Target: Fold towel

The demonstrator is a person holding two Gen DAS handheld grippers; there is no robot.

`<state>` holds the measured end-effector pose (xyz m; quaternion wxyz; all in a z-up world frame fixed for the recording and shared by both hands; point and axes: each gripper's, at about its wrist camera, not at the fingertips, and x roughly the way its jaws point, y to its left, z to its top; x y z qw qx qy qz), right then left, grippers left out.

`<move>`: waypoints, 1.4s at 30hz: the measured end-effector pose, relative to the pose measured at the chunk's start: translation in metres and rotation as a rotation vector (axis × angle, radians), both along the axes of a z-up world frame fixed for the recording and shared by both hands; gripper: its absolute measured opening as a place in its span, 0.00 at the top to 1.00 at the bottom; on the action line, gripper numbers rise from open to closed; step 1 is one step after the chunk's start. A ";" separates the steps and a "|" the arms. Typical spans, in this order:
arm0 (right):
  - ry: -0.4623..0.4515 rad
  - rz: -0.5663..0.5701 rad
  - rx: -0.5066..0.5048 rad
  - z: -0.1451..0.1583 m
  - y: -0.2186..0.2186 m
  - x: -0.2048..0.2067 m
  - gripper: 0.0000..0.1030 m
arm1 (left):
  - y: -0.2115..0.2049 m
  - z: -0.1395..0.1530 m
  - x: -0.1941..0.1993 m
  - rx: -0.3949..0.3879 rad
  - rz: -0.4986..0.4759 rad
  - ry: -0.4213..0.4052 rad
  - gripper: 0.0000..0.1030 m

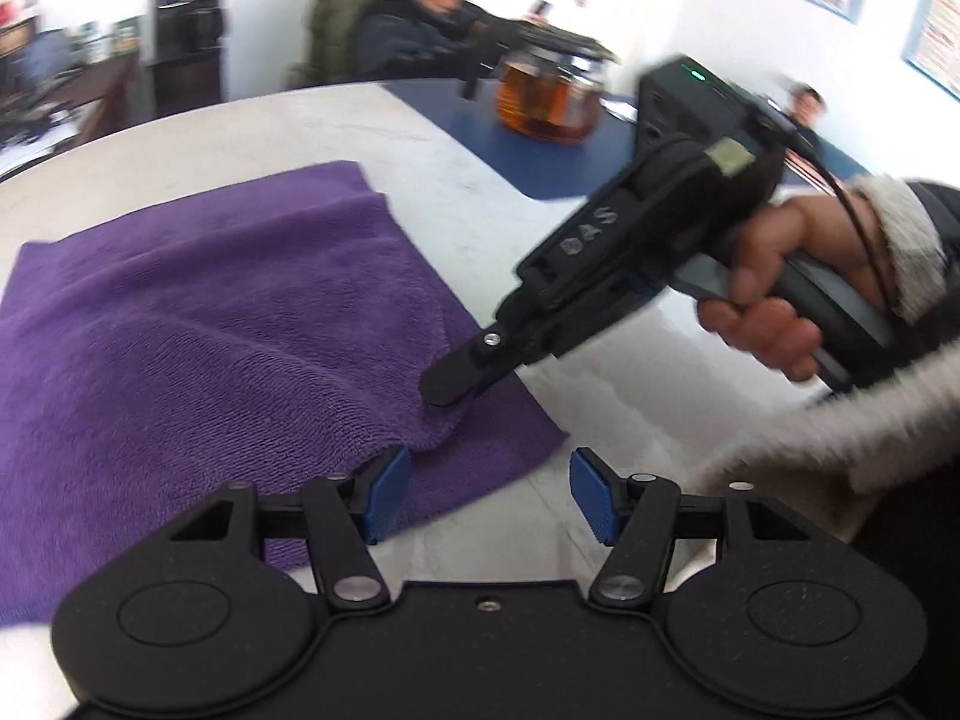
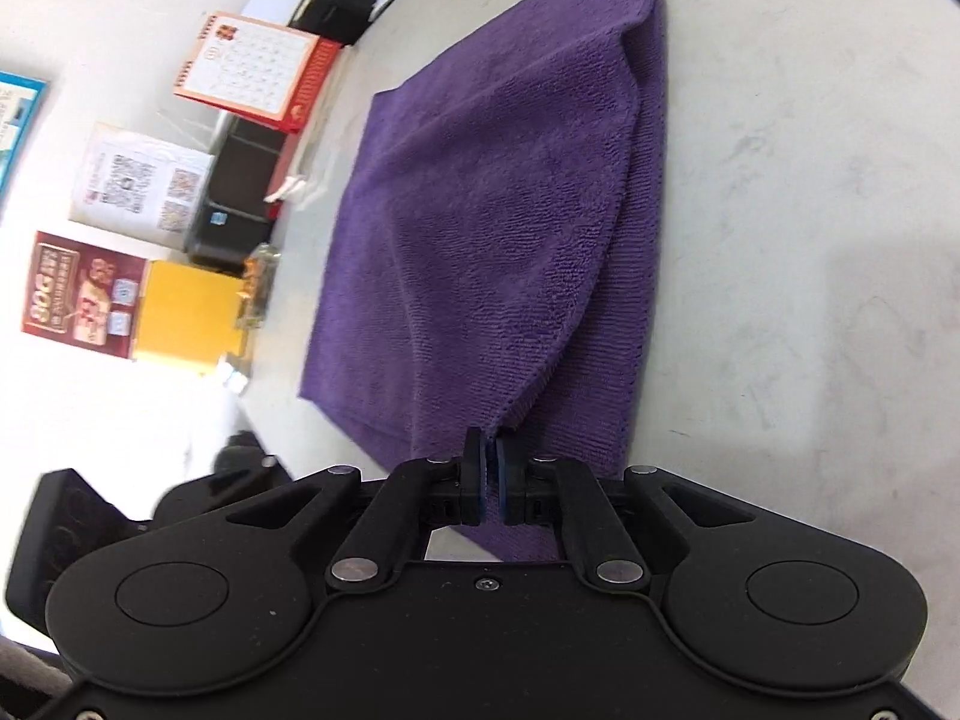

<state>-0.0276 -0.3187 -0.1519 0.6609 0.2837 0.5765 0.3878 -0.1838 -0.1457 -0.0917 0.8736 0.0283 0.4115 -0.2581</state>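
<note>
Pinching a raised corner of the purple towel (image 2: 492,210), the right gripper (image 2: 489,468) is clamped tight; the left gripper (image 1: 489,495) hovers half-open, empty, over the towel's near corner on the worktop (image 1: 480,180).

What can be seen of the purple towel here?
The towel is purple terry-like cloth with a stitched hem. It lies on the pale table, already doubled, the upper layer set back so a strip of the lower layer shows along one edge. The right gripper is shut on the upper layer's corner, lifting it into a peak. The left gripper is open above the near corner.
</note>
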 end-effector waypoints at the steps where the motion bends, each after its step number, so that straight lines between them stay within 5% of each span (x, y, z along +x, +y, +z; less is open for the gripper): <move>1: 0.010 0.001 0.024 -0.001 -0.001 0.002 0.97 | -0.002 -0.004 -0.001 0.014 0.027 0.008 0.45; 4: 0.049 -0.007 0.111 -0.001 -0.007 0.007 0.97 | -0.007 -0.011 -0.004 0.067 0.087 0.029 0.45; 11: 0.061 0.055 0.193 0.025 -0.012 0.015 0.97 | -0.006 -0.008 -0.010 0.049 0.189 0.019 0.45; 22: 0.138 0.093 0.109 0.001 -0.035 0.005 0.97 | -0.008 -0.007 -0.008 0.054 0.215 0.015 0.45; 42: 0.130 0.151 -0.007 -0.012 -0.025 -0.012 0.97 | -0.006 -0.007 -0.014 0.097 0.194 0.013 0.45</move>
